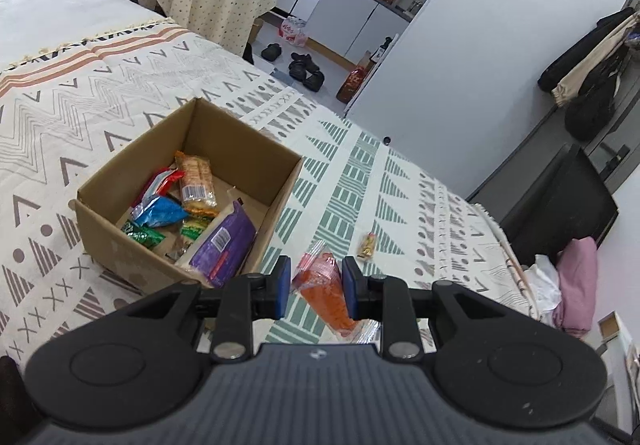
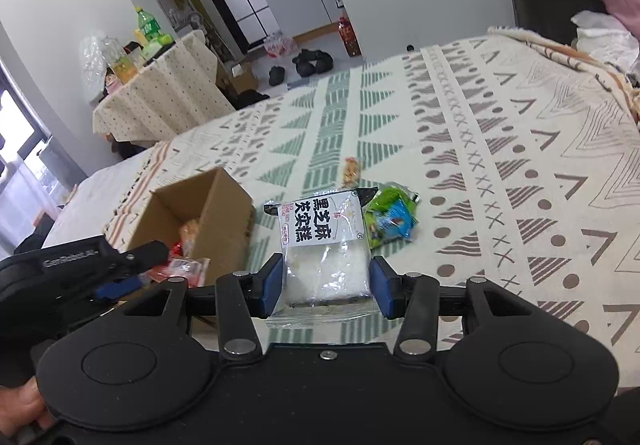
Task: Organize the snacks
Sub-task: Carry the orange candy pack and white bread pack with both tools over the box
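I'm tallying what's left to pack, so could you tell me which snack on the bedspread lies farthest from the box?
The green-and-blue packet. It lies right of the white rice-cake pack, which sits between it and the box; the small yellow snack and orange packet are nearer.

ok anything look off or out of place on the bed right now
Nothing is spilled or damaged. The only things out of place are snacks outside the cardboard box: an orange packet, a white rice-cake pack, a green and blue packet and a small wrapped snack farther out on the blanket.
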